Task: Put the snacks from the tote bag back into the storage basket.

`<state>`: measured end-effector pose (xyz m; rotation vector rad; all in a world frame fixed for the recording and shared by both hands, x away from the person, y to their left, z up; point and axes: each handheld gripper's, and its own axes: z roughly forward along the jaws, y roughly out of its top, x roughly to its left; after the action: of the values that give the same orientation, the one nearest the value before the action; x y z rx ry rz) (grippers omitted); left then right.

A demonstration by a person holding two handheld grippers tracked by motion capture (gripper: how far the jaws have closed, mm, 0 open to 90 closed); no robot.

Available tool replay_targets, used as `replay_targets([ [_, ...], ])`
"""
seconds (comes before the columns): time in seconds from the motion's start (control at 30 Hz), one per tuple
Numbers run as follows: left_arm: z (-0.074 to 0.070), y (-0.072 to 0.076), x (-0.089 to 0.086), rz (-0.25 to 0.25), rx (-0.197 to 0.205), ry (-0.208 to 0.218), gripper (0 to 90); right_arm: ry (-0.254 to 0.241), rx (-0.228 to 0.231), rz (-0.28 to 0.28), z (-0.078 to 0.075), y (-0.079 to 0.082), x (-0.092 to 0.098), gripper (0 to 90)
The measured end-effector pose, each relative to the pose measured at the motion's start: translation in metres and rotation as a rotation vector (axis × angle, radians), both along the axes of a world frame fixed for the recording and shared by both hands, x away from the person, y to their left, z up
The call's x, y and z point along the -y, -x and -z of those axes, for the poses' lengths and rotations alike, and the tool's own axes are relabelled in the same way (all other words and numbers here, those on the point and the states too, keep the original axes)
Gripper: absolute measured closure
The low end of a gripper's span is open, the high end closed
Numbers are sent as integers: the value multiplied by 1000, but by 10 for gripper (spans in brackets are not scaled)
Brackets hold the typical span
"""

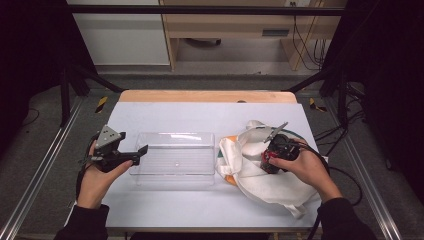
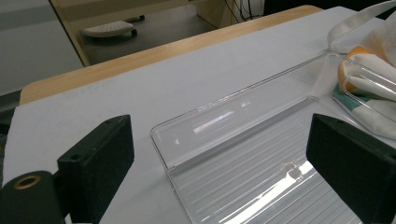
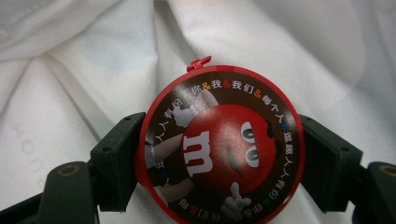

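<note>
Right gripper view looks straight onto the round red-rimmed candy tub with a printed brown lid (image 3: pixel 219 144), which sits between the two black jaws of the right hand-held gripper (image 3: pixel 219 163); both pads meet its rim, so it counts as gripped across its full width. It looks like a stiff, light plastic container with a smooth, likely slippery wall, so a hold across the middle of the rim, as here, seems safest; squeezing near the small red tab at its top edge could pop the lid. Directly behind the tub lies the soft white cloth tote bag (image 1: pixel 260 175), crumpled and limp, which would sag and offer no support. In the high view the tub sits over that bag, at the right of the pale worktop (image 1: pixel 165 205). Left of the tub rests a clear ribbed plastic tray (image 1: pixel 175 155), rigid and empty. Beyond the tray, farthest from the tub, the left hand-held gripper (image 1: pixel 141 151) hovers with jaws spread wide, holding nothing.
</note>
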<state>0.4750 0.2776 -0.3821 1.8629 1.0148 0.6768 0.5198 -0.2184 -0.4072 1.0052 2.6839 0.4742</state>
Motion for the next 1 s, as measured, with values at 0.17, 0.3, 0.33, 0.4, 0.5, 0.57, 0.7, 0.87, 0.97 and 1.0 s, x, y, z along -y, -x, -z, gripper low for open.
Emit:
replay_targets([
  [0.17, 0, 0, 0, -7, 2, 4, 78, -1, 47, -8, -15, 6, -4, 247],
  [0.3, 1, 0, 1, -1, 0, 0, 78, -8, 68, -10, -25, 11, -7, 247],
  [0.33, 1, 0, 1, -1, 0, 0, 78, -12, 70, -13, -27, 12, -8, 247],
  [0.4, 1, 0, 1, -2, 0, 2, 78, -10, 81, -22, -33, 15, -10, 248],
  [0.5, 1, 0, 0, -4, -1, 0, 78, -6, 84, -28, -39, 17, -12, 247],
  [0.57, 1, -1, -1, -7, -3, 0, 77, -12, 103, -36, -47, 20, -16, 248],
  [0.7, 1, -1, -3, -11, -3, 3, 76, -1, 116, -46, -56, 22, -18, 248],
  [0.87, 3, -2, -6, -18, -11, 5, 75, -4, 128, -62, -68, 25, -22, 248],
  [0.97, 4, -2, -7, -23, -10, 9, 74, -5, 133, -69, -74, 25, -24, 248],
  [1.0, 3, -2, -8, -24, -10, 11, 74, -6, 140, -71, -80, 26, -27, 248],
])
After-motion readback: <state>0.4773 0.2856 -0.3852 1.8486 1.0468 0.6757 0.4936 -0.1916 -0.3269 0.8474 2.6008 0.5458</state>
